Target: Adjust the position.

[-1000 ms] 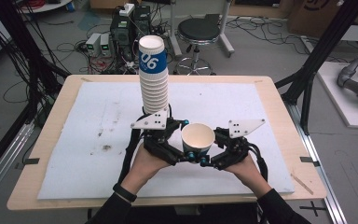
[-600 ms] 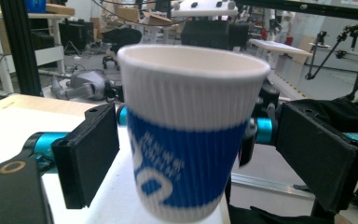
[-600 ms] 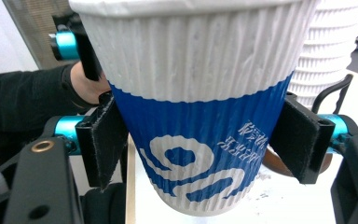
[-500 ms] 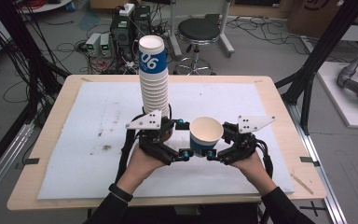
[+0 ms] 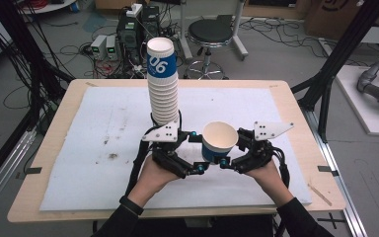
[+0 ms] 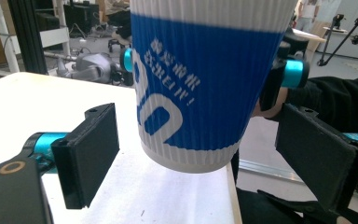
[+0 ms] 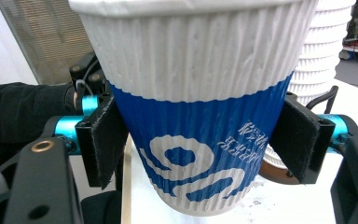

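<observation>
A single paper cup (image 5: 219,140), white with a blue band, hangs upright above the white mat. My right gripper (image 5: 231,149) is shut on it from the right; in the right gripper view both pads (image 7: 105,140) press on the cup's (image 7: 200,93) ribbed wall. My left gripper (image 5: 197,153) faces the cup from the left and is open. In the left gripper view its pads (image 6: 88,154) stand clear on either side of the cup (image 6: 200,93). A tall stack of the same cups (image 5: 163,84) stands just behind the left gripper.
The white mat (image 5: 94,133) covers most of the wooden table (image 5: 301,128), with some dark specks at its left. A stool (image 5: 209,34) and electronics boxes (image 5: 128,34) stand on the floor beyond the far edge. Black frame posts (image 5: 335,64) flank the table.
The cup has turned from tilted toward the camera to nearly upright and has shifted slightly right with the right gripper. The stack has not moved.
</observation>
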`<action>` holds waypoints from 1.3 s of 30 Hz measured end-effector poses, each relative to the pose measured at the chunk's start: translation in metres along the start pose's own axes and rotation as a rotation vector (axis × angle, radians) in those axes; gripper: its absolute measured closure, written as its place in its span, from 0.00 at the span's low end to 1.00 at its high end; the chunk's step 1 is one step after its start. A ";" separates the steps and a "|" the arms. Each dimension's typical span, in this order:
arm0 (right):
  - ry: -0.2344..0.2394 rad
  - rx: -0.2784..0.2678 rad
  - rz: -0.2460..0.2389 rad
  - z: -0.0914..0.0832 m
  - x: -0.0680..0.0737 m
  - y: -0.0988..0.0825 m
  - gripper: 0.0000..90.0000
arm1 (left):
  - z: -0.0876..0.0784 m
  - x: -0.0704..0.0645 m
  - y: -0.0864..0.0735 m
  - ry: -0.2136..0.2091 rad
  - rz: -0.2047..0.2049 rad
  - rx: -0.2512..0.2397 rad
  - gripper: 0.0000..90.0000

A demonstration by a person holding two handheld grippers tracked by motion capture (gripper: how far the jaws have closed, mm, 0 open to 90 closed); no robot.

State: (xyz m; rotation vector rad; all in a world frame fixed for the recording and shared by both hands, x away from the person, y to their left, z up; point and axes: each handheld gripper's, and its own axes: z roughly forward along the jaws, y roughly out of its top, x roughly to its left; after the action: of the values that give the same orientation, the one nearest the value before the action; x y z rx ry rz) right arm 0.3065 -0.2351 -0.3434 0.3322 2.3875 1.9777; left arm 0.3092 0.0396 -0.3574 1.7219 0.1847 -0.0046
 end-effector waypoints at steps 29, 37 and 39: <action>0.041 0.031 0.010 0.014 0.005 -0.006 0.28 | 0.016 -0.003 -0.023 -0.019 -0.003 0.013 0.33; 0.019 0.030 0.004 0.017 0.007 -0.009 0.21 | 0.016 -0.003 -0.026 -0.026 -0.005 0.034 0.34; 0.017 0.015 0.006 0.016 0.007 -0.008 0.19 | 0.017 -0.003 -0.026 -0.029 -0.006 0.038 0.34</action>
State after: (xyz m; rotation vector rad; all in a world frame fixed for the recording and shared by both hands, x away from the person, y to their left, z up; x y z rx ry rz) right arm 0.3007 -0.2197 -0.3538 0.3241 2.4155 1.9736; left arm 0.3048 0.0268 -0.3857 1.7586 0.1691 -0.0383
